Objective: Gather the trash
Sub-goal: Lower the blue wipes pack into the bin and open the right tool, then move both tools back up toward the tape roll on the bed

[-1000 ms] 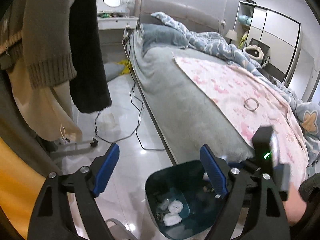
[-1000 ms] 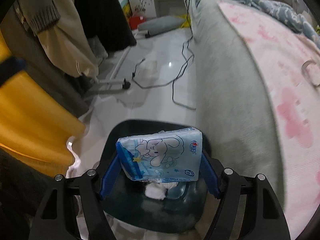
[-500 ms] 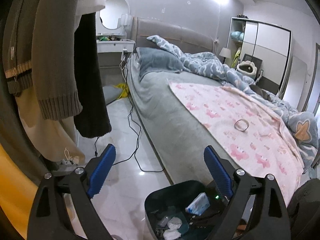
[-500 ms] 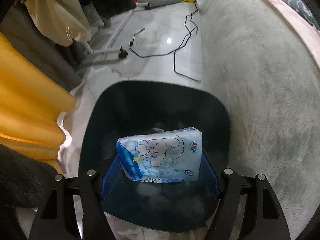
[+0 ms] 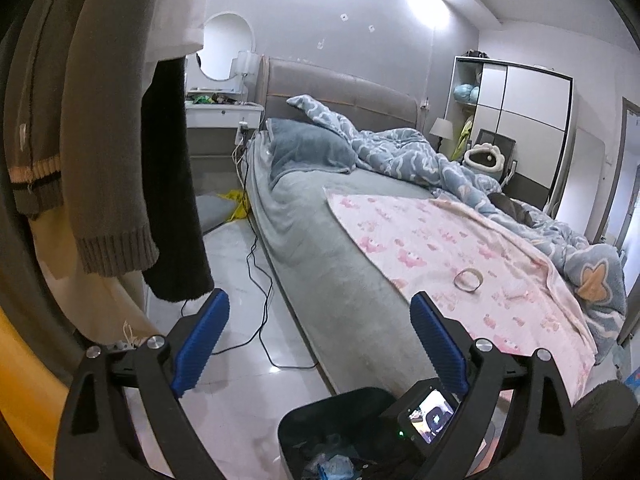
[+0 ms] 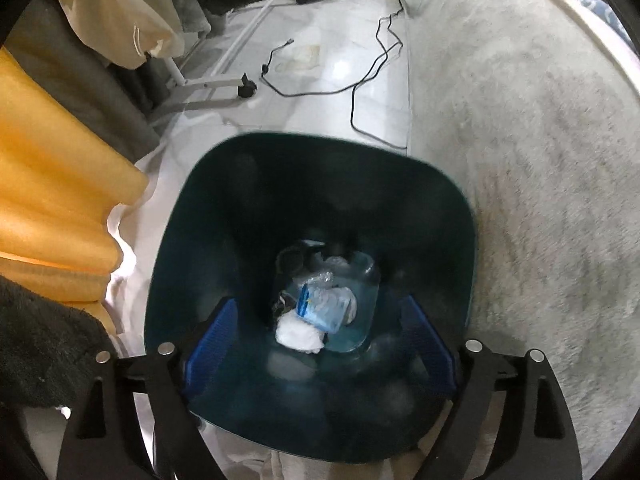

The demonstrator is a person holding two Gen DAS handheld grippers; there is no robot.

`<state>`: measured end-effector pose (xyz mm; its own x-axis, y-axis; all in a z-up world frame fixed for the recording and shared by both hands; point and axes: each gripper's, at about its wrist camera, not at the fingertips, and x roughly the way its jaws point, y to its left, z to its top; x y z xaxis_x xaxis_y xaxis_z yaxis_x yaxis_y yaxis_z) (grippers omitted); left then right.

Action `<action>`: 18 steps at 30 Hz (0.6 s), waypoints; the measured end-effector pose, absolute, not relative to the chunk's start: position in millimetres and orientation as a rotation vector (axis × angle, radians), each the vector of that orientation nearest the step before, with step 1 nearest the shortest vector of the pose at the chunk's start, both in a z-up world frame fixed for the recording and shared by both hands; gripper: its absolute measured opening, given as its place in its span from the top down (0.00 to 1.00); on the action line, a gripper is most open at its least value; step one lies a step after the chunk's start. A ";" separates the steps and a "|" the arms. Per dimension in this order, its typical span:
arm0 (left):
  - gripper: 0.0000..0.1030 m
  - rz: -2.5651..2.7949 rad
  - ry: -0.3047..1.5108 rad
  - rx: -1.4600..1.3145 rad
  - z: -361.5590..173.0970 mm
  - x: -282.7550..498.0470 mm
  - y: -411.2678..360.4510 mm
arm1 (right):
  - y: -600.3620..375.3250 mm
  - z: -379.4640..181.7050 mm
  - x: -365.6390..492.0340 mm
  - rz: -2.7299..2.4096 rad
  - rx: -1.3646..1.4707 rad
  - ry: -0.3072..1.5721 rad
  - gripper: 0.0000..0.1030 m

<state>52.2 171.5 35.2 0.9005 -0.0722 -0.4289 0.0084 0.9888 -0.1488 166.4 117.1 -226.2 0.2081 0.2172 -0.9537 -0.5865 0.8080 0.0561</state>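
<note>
Right wrist view looks almost straight down into the dark teal trash bin (image 6: 248, 184), which sits directly under the right gripper (image 6: 320, 344); its blue pads stand apart and are opening, with nothing between them. The blue-and-white tissue pack (image 6: 326, 306) lies loose at the bottom of the bin, below and ahead of the pads, resting against a white crumpled wad (image 6: 298, 336) and some clear plastic wrapping (image 6: 340, 270), so this piece of trash counts as delivered. The bin holds only a shallow layer; most of its depth is free. The grey bed edge (image 6: 520, 160) rises just to the right of the gripper, and a black cable (image 6: 360, 84) trails on the floor ahead. In the left wrist view the left gripper (image 5: 320, 340) is also apart and opening, empty, aimed over the bed. Ahead and right of it, on the pink blanket (image 5: 420, 240), lies a tape ring (image 5: 468, 280) and, just beyond, a small pale scrap (image 5: 516, 295). Those look like the likely remaining pickups, though whether they count as trash I cannot tell.
</note>
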 end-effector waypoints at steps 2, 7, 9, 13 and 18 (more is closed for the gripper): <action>0.09 -0.046 0.435 -0.148 40.4 55.0 168.2 | 113.5 -215.2 166.7 0.584 -0.341 1.206 0.16; 0.08 -0.073 0.412 -0.153 52.3 62.9 155.7 | 98.8 -177.4 165.6 0.619 -0.287 1.079 0.16; 0.07 -0.085 0.408 -0.150 54.8 66.2 149.3 | 92.4 -159.6 166.2 0.629 -0.252 1.025 0.16; 0.07 -0.103 0.412 -0.127 53.4 75.1 132.0 | 72.3 -124.5 170.3 0.603 -0.234 0.907 0.15; 0.07 -0.141 0.437 -0.118 49.5 85.3 112.3 | 47.7 -103.8 181.3 0.562 -0.180 0.866 0.14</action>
